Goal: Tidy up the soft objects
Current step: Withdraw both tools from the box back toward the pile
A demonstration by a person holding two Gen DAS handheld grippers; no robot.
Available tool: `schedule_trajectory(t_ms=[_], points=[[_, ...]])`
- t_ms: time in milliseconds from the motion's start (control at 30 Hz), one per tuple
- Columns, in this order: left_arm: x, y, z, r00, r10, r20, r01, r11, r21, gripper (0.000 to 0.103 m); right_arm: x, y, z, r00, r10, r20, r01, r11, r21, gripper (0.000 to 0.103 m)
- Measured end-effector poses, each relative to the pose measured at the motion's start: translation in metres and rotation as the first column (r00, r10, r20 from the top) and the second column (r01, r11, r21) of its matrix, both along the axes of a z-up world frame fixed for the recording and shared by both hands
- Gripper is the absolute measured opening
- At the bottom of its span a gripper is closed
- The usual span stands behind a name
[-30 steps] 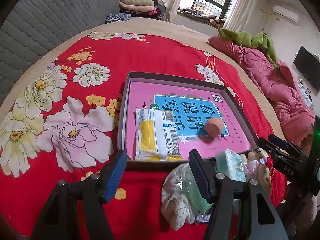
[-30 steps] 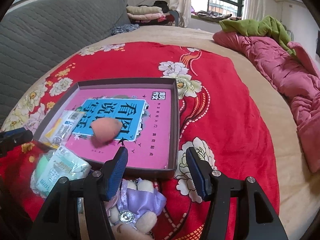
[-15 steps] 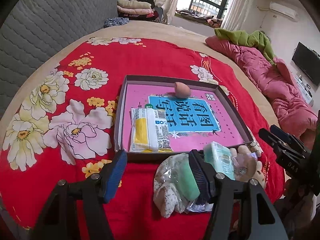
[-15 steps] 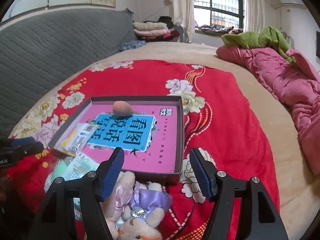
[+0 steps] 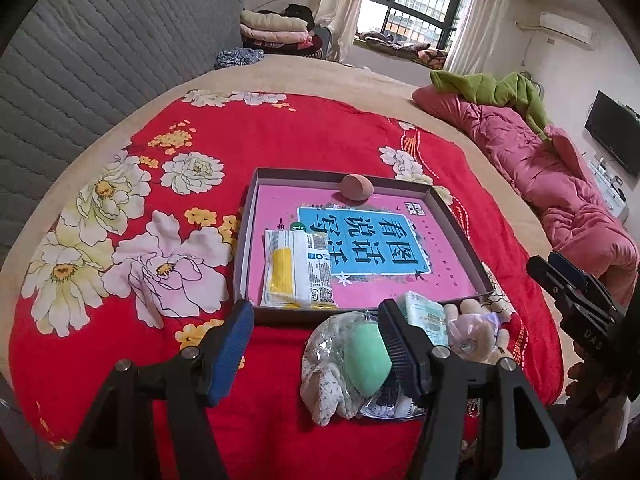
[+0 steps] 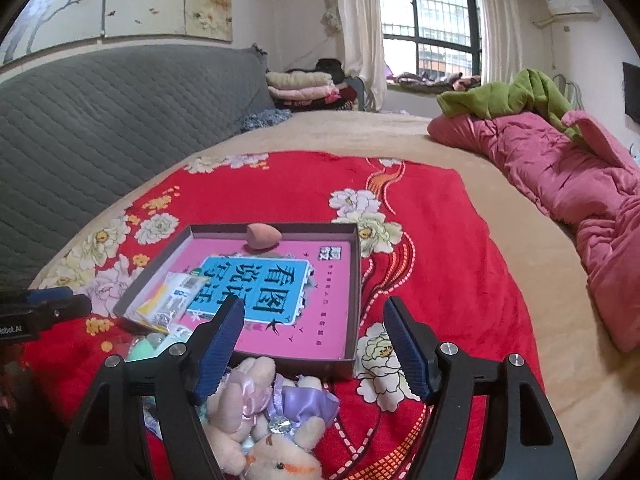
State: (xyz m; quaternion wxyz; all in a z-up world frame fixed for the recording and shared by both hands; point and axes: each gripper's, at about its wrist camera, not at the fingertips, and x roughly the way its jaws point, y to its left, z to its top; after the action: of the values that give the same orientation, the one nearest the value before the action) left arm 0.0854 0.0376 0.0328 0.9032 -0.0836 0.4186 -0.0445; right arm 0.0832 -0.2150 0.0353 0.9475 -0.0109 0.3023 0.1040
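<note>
A bed is covered by a red floral blanket [image 5: 280, 140], on which a shallow box [image 5: 460, 236] is set. Against the box's far wall a pink sponge [image 5: 356, 188] is seen; a yellow packet [image 5: 296, 268] lies at its near left corner. Just before the box's near wall a green sponge [image 5: 366, 356], a tissue pack [image 5: 426, 316] and a plush rabbit [image 6: 256, 412] are piled. The left gripper [image 5: 316, 344] is held agape and empty. The right gripper [image 6: 312, 344], jaws just widened, holds nothing.
</note>
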Motion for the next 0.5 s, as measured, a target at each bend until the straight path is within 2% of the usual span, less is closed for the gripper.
schedule_trajectory(t_ms=[500], points=[[-0.012, 0.009, 0.012, 0.999, 0.029, 0.019, -0.029, 1.000, 0.001, 0.065, -0.021, -0.004, 0.025, 0.997, 0.003, 0.075, -0.007, 0.999, 0.051, 0.075]])
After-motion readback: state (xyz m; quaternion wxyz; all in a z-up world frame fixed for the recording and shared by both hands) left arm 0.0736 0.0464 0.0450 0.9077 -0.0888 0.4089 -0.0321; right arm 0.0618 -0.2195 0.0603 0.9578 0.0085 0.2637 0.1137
